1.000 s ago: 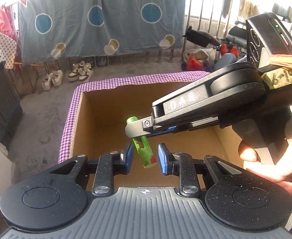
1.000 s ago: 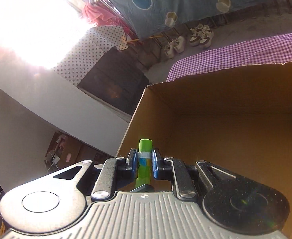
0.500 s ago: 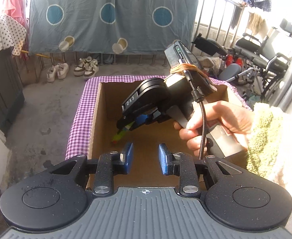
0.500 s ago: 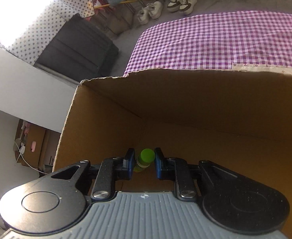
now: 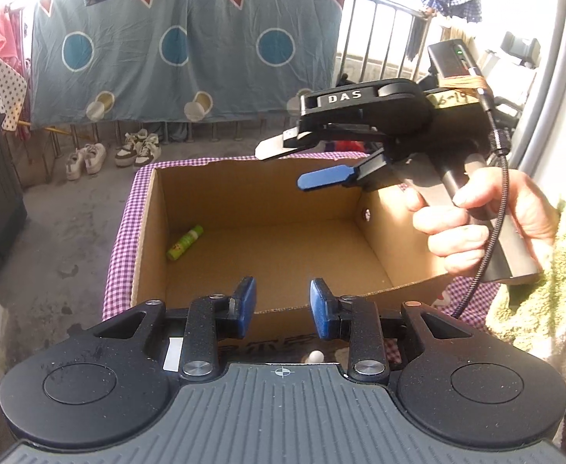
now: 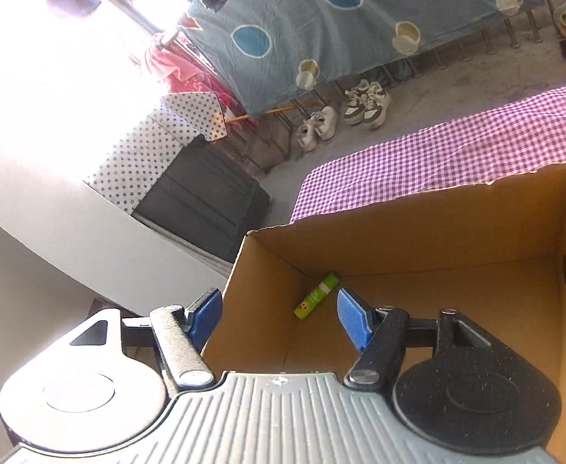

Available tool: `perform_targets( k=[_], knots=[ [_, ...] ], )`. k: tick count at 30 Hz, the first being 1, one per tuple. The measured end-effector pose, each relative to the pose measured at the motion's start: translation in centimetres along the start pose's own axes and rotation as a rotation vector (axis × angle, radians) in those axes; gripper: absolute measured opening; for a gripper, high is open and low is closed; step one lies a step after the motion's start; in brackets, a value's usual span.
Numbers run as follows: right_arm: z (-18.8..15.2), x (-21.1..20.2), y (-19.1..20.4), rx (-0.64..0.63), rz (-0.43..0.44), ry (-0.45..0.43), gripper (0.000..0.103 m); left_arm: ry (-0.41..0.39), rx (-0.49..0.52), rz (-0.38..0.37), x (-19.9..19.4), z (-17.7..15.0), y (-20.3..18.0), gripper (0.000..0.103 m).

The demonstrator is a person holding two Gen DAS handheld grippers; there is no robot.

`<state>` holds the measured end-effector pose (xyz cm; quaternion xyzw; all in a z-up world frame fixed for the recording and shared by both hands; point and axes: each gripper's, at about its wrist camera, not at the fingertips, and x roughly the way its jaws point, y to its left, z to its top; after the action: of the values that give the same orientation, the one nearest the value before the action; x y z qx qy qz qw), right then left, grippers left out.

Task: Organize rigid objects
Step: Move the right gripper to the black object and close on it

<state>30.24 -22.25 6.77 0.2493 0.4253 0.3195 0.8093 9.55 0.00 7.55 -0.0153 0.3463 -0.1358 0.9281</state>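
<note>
A concrete balcony hung with a blue sheet [image 5: 190, 50] holds a table [image 6: 457, 154] in purple check cloth, bearing an open cardboard box [image 5: 267, 185]. The right tongs [image 5: 294, 166], gripped by a hand [image 5: 476, 224], hang above the box, opening wide with nothing between them. The left tongs [image 5: 282, 307] are opening too, narrowly parted and empty. A green tube [image 5: 185, 242], capped and printed, lies flat on the box floor near the left wall [image 6: 316, 295].

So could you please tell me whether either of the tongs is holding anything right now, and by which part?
Nothing is held. The right tongs are opening and empty; the left tongs are opening with nothing between them. The green tube lies in the box.
</note>
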Motion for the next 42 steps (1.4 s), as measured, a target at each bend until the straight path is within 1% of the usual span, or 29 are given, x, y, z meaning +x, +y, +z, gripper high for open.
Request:
perform_targets(
  k=[1,2,6,9,11,13,14,16,17,19,21,22,24,26,27,31,34,39,42],
  knots=[
    [-0.9,-2.5,-0.2,0.000,0.012,-0.023,0.069,0.004,0.003,-0.013,-0.3,-0.3,-0.2,0.033],
    [-1.7,-4.1,-0.3,-0.001,0.020,-0.037,0.069,0.011,0.008,-0.029,-0.4,-0.6,-0.5,0.033],
    [-6.7,-11.5,-1.9,0.027,0.033,-0.099,0.069,0.060,0.030,-0.098,-0.3,-2.0,-1.8,0.033],
    [-11.0,-14.6,-3.3,0.075,0.025,-0.118,0.068,0.101,0.063,-0.150,0.4,-3.2,-3.2,0.033],
    [-13.7,-15.8,-4.6,0.112,0.004,-0.129,0.068,0.136,0.070,-0.184,1.3,-4.2,-4.1,0.034],
    [-16.2,-15.8,-6.2,0.165,-0.022,-0.121,0.063,0.174,0.074,-0.217,2.5,-5.2,-5.2,0.034],
    [-17.1,-15.4,-6.9,0.191,-0.030,-0.114,0.062,0.190,0.079,-0.236,3.2,-6.0,-5.9,0.033],
    [-18.5,-14.2,-8.6,0.249,-0.041,-0.094,0.055,0.223,0.090,-0.258,4.4,-7.3,-7.5,0.033],
    [-19.3,-13.7,-9.2,0.275,-0.050,-0.085,0.055,0.240,0.101,-0.267,5.2,-7.8,-8.1,0.033],
    [-20.2,-12.8,-10.3,0.311,-0.067,-0.075,0.049,0.275,0.112,-0.269,6.6,-8.3,-8.9,0.033],
    [-20.3,-11.9,-11.1,0.330,-0.078,-0.062,0.046,0.305,0.111,-0.271,7.6,-8.5,-9.4,0.033],
    [-20.4,-11.2,-11.4,0.336,-0.077,-0.052,0.042,0.312,0.113,-0.266,8.1,-8.5,-9.5,0.033],
    [-20.4,-10.4,-11.6,0.337,-0.083,-0.029,0.039,0.321,0.124,-0.251,8.6,-8.8,-9.8,0.033],
    [-20.2,-9.5,-12.0,0.327,-0.095,-0.011,0.038,0.328,0.135,-0.237,9.0,-8.9,-10.0,0.033],
    [-20.0,-9.0,-12.4,0.324,-0.096,-0.003,0.035,0.331,0.137,-0.237,9.1,-9.0,-10.1,0.033],
    [-19.3,-8.1,-12.4,0.309,-0.088,0.009,0.034,0.351,0.148,-0.221,9.8,-9.0,-10.7,0.033],
    [-18.8,-7.5,-12.1,0.288,-0.077,0.029,0.034,0.380,0.129,-0.217,10.8,-8.9,-10.8,0.033],
    [-18.5,-7.0,-12.1,0.280,-0.062,0.041,0.033,0.368,0.144,-0.202,11.0,-8.9,-11.3,0.040],
    [-18.9,-7.4,-12.6,0.272,-0.077,0.038,0.021,0.388,0.136,-0.219,11.6,-9.1,-11.6,0.040]
  ],
)
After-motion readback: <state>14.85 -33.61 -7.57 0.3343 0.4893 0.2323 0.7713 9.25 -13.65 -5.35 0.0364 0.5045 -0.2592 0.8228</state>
